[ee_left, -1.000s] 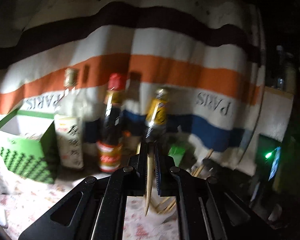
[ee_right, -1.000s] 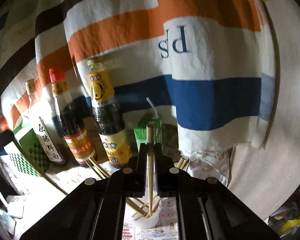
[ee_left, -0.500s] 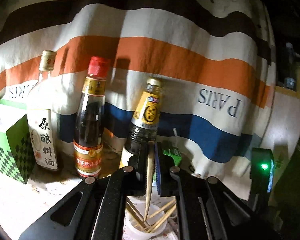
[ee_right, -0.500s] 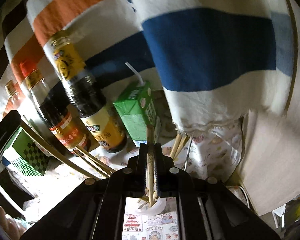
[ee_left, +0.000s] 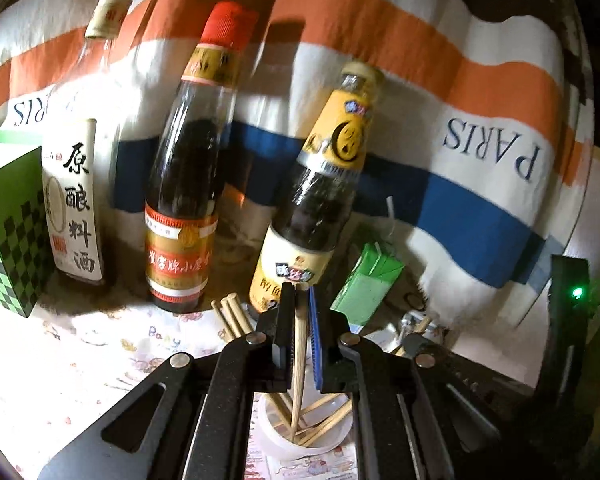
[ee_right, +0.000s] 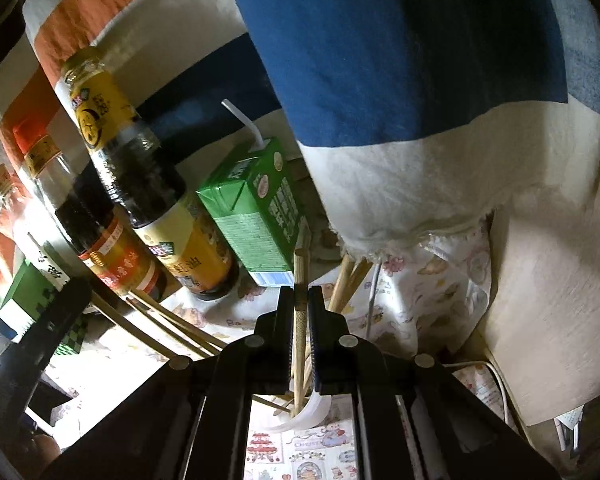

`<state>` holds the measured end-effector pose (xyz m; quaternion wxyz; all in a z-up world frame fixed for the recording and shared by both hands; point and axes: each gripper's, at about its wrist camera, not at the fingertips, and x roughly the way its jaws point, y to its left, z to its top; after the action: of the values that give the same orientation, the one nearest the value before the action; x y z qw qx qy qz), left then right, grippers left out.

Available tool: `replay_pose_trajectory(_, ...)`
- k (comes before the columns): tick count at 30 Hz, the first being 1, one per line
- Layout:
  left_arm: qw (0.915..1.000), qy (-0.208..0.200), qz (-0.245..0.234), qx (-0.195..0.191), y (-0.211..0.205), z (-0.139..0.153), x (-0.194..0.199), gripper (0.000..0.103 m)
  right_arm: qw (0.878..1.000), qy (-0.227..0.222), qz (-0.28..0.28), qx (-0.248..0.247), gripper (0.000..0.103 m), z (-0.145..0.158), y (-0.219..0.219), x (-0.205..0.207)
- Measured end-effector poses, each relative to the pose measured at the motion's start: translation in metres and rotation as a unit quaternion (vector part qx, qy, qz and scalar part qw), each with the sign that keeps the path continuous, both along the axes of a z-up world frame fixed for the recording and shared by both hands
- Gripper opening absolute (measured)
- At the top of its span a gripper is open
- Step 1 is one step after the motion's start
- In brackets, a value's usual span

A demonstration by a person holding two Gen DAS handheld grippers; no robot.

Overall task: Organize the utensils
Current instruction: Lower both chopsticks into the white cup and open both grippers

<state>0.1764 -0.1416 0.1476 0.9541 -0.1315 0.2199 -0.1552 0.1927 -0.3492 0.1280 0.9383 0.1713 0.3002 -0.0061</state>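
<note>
My left gripper (ee_left: 300, 300) has its jaws slightly parted around a bamboo chopstick (ee_left: 298, 376) that stands loose between them, its tip down in a white plastic cup (ee_left: 300, 446) holding several chopsticks. More chopstick ends (ee_left: 230, 314) lean out to the cup's left. My right gripper (ee_right: 300, 300) is shut on another chopstick (ee_right: 299, 320), its lower end at the cup's rim (ee_right: 312, 412). Several chopsticks (ee_right: 160, 328) fan out leftward.
Behind the cup stand three sauce bottles: clear (ee_left: 76, 184), red-capped (ee_left: 188, 184), yellow-labelled (ee_left: 316, 208). A green drink carton (ee_left: 366, 284) with straw and a green checkered box (ee_left: 10, 224) flank them. A striped "PARIS" towel (ee_left: 480, 152) hangs behind. A floral cloth (ee_left: 80, 364) covers the table.
Both grippers moved closer and lower over the cup. The left jaws have opened slightly, so its chopstick now stands loose with its tip in the cup. The right chopstick has lowered toward the cup.
</note>
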Motion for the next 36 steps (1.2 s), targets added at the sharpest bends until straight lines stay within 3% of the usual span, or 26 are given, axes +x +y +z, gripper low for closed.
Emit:
replay_pose_trajectory(8,0.9996,0.027,0.005,0.01,-0.002,-0.021,0.017,0.006,1.0,0.009,-0.013,0.0,0.008,-0.004,-0.006,0.004)
replay_pose_trajectory(21,0.9982,0.038,0.023,0.042,-0.001,-0.027,0.028,0.006,0.999,0.015,-0.02,-0.029,0.009,-0.006,-0.002,0.005)
replay_pose_trajectory(28,0.9956,0.021,0.045,0.08,0.001,-0.024,0.027,0.007,0.999,0.028,-0.021,-0.03,0.013,-0.007,-0.004,0.006)
replay_pose_trajectory(30,0.9956,0.017,0.044,0.081,0.004,-0.022,0.023,0.01,0.999,0.027,-0.02,-0.024,0.019,-0.006,-0.006,0.005)
replay_pose_trajectory(34,0.9947,0.002,0.05,0.089,0.011,-0.014,0.013,0.023,0.999,0.023,-0.023,-0.034,0.021,-0.002,-0.004,0.001)
replay_pose_trajectory(36,0.9945,-0.007,0.053,0.09,0.016,-0.008,0.005,0.028,0.999,0.019,-0.024,-0.043,0.034,0.0,-0.002,-0.001)
